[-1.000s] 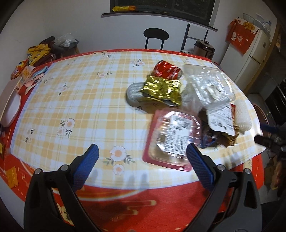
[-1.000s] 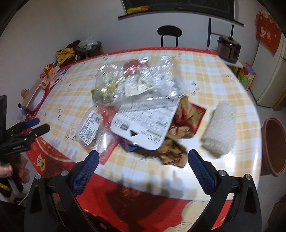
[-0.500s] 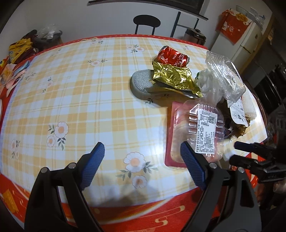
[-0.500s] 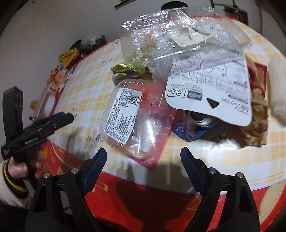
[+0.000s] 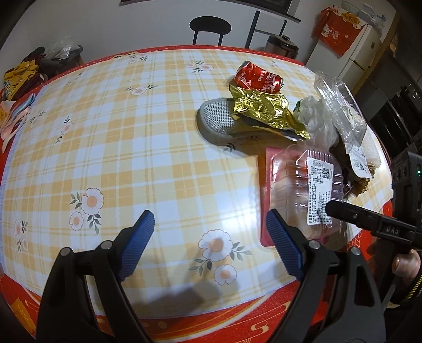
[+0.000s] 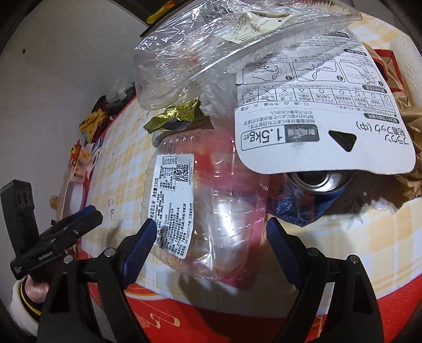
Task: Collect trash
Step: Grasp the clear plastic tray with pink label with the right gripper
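A clear clamshell box with a white label (image 6: 211, 211) lies on a red tray at the table's near edge; it also shows in the left wrist view (image 5: 306, 192). My right gripper (image 6: 208, 240) is open, its fingers on either side of the box's near end. My left gripper (image 5: 208, 237) is open and empty over bare tablecloth, left of the box. Behind lie a gold foil wrapper (image 5: 266, 110) on a grey shoe (image 5: 221, 121), a crushed red can (image 5: 257, 79), a clear plastic tray (image 6: 224, 39), a white printed card (image 6: 316, 118) and a blue can (image 6: 316, 190).
The table (image 5: 105, 145) has a yellow checked cloth with a red border. Snack packets (image 5: 18, 79) lie at its far left. A black stool (image 5: 209, 25), a rice cooker (image 5: 281, 46) and a white fridge (image 5: 350, 52) stand beyond it. Brown paper (image 6: 406, 105) lies at right.
My right gripper has moved forward and down until its fingers flank the clamshell box. My left gripper has moved closer over the table. Both stayed open.
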Demonstrator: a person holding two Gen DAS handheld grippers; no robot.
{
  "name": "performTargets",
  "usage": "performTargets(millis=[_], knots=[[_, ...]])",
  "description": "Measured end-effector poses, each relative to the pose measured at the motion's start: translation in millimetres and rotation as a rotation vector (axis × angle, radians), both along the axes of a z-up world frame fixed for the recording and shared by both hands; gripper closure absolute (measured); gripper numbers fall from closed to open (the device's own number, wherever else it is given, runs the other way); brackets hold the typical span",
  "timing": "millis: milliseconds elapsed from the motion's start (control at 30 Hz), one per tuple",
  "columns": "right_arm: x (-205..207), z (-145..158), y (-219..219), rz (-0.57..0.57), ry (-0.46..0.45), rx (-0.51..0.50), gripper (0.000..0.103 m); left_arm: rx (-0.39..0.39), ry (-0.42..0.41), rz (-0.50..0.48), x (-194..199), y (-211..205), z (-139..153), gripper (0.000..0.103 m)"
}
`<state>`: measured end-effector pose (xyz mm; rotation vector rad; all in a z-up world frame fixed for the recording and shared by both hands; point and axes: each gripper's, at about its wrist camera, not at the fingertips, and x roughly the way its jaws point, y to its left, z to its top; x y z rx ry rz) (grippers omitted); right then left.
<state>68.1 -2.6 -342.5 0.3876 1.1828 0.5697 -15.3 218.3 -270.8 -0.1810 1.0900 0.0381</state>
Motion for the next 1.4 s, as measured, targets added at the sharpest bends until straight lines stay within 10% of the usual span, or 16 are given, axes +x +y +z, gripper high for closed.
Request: performTargets(millis=[400,800,1400], knots=[[0.0,-7.1,6.0,-0.017,-0.019,0.047,0.011,-0.012,0.005,0.002,-1.5,2.9,-4.5,0.018],[-3.2,4.9,3.0,0.017,0.004,0.102,0.058,-0.023,-0.015,0.017,-5.7,4.8,2.4,0.018],[-15.0,85.7,46.9,0.279,-0.261,-0.039,0.058,-0.03,-0.088,0.143,-24.8,42.4,41.6,0.017]])
